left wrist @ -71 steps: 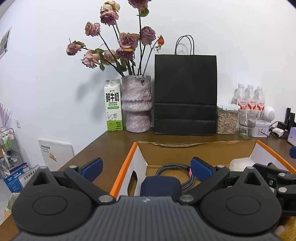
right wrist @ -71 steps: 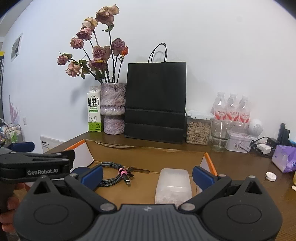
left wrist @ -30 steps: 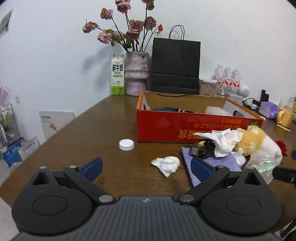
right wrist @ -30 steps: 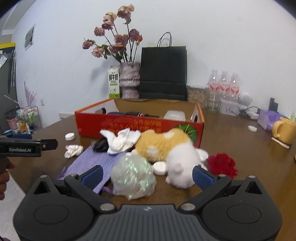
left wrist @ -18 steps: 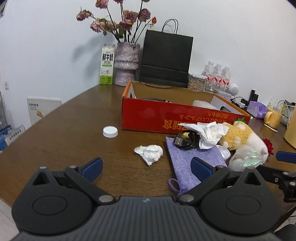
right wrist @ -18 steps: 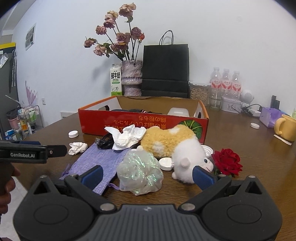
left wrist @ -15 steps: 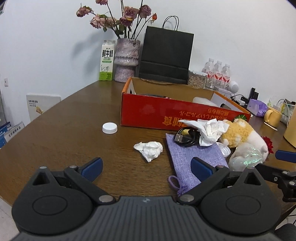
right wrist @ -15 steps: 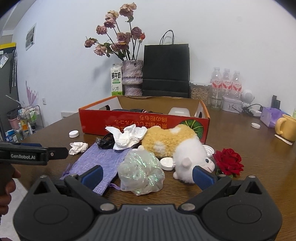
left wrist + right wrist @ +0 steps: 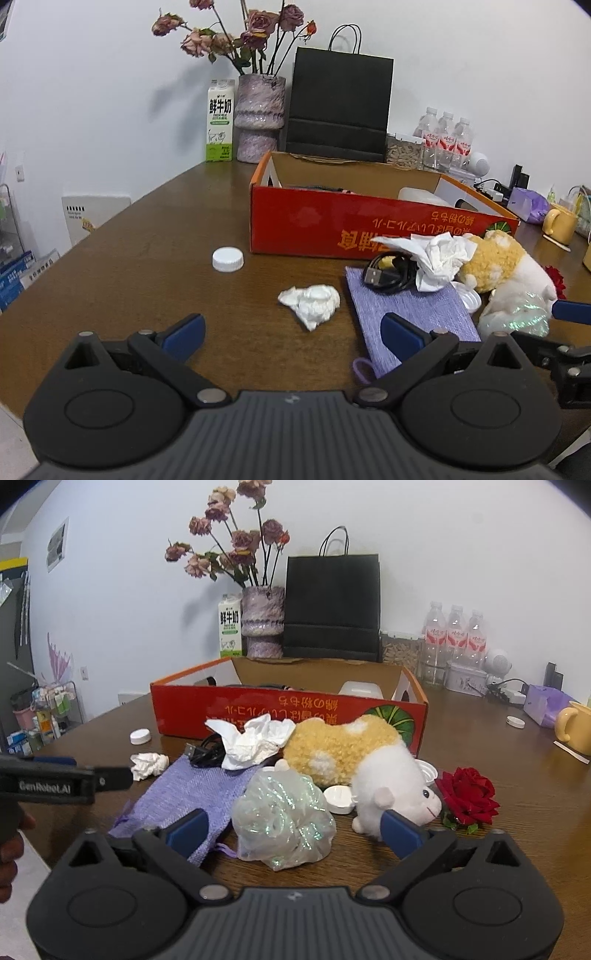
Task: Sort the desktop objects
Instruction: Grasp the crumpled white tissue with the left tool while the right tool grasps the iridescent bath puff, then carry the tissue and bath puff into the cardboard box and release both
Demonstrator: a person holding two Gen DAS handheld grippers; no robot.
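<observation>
Blue-padded, both the left claw and the right claw are held wide and empty above the brown wooden desk. A pick is judged pending: nearest lie a crumpled white tissue and an iridescent plastic bag; beyond, the open red cardboard box is seen.

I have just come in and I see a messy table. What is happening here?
A person holds two grippers, both open and empty, above the table edge. The left gripper faces a crumpled tissue; the right gripper faces an iridescent plastic bag. A plush toy, purple pouch and cable wait before the red box.
</observation>
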